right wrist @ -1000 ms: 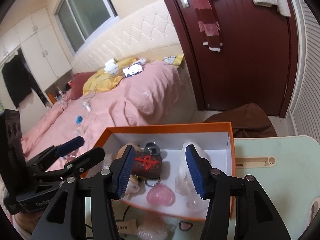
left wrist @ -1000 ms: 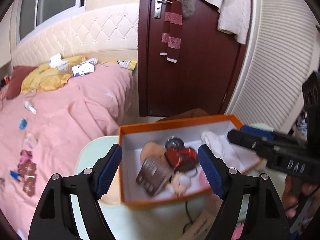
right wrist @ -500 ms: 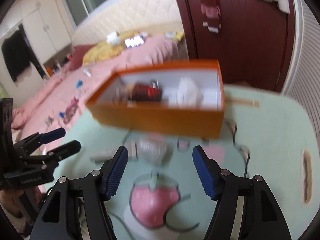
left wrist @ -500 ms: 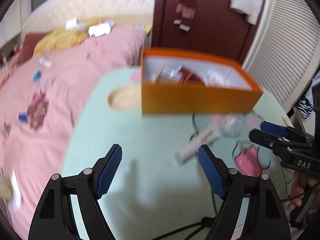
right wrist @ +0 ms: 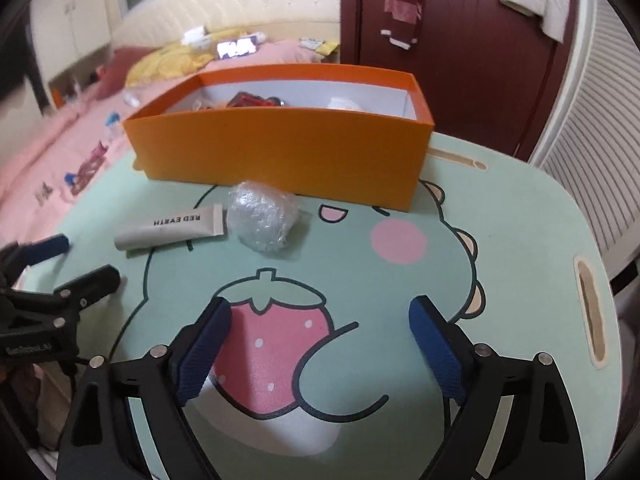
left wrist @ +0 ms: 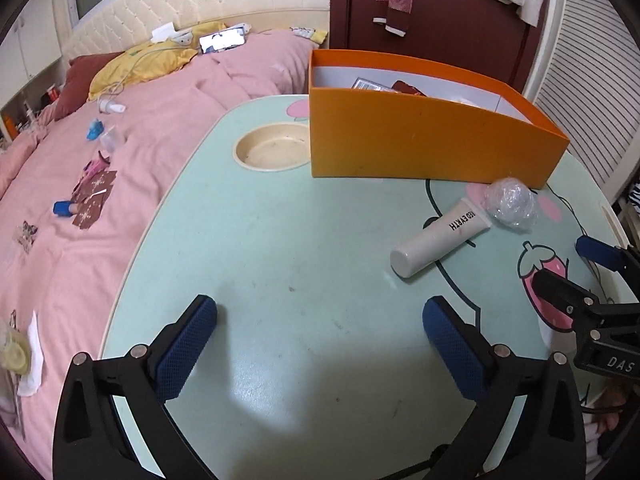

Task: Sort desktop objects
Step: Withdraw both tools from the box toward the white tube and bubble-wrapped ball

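Both my left gripper [left wrist: 320, 344] and right gripper [right wrist: 318, 344] are opening, empty, over the mint-green cartoon-printed table [left wrist: 304, 240], lower frame.

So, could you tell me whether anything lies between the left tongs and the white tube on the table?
Nothing visible does: bare table separates the opening, empty left tongs from the white tube. The plastic wad sits beyond it.

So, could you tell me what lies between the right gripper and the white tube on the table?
Only bare printed tabletop, in the right wrist view; the right gripper and the tube stand apart.
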Action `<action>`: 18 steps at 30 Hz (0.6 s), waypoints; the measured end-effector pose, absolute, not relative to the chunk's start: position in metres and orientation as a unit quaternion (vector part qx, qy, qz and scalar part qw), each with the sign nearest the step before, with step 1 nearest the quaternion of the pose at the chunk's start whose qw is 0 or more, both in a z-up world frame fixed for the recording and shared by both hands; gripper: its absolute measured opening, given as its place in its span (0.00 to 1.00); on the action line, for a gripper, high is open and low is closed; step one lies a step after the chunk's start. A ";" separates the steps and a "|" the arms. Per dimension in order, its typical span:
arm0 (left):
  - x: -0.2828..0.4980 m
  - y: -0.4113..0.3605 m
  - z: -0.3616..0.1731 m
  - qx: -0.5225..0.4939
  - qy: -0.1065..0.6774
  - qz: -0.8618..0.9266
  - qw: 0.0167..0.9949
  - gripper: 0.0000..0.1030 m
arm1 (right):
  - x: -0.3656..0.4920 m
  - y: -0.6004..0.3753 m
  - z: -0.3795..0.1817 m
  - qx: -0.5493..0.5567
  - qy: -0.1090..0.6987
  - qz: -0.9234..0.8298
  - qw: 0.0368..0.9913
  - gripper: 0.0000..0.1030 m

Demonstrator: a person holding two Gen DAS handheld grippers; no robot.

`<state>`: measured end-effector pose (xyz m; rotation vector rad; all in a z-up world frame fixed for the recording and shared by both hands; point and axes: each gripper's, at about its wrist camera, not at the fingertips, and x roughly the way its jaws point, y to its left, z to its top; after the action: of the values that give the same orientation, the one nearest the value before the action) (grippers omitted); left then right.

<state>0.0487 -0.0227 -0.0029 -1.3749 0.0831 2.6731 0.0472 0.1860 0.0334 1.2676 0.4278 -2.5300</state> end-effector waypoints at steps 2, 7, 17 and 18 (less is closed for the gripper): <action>0.050 -0.023 -0.004 -0.455 0.027 0.887 0.067 1.00 | 0.046 0.187 0.033 0.439 0.147 -0.875 0.141 0.89; 0.049 -0.020 -0.001 -0.460 0.029 0.885 0.071 1.00 | 0.044 0.188 0.032 0.438 0.146 -0.875 0.142 0.90; 0.036 0.014 0.020 -0.429 0.092 0.886 0.148 1.00 | 0.049 0.190 0.035 0.438 0.138 -0.876 0.147 0.90; 0.032 0.019 0.021 -0.428 0.108 0.883 0.157 1.00 | 0.049 0.190 0.035 0.438 0.138 -0.876 0.147 0.90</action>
<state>0.0319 0.0187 0.0213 -1.2245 0.3094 2.5280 0.0492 0.1898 0.0351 1.2614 0.3965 -2.5205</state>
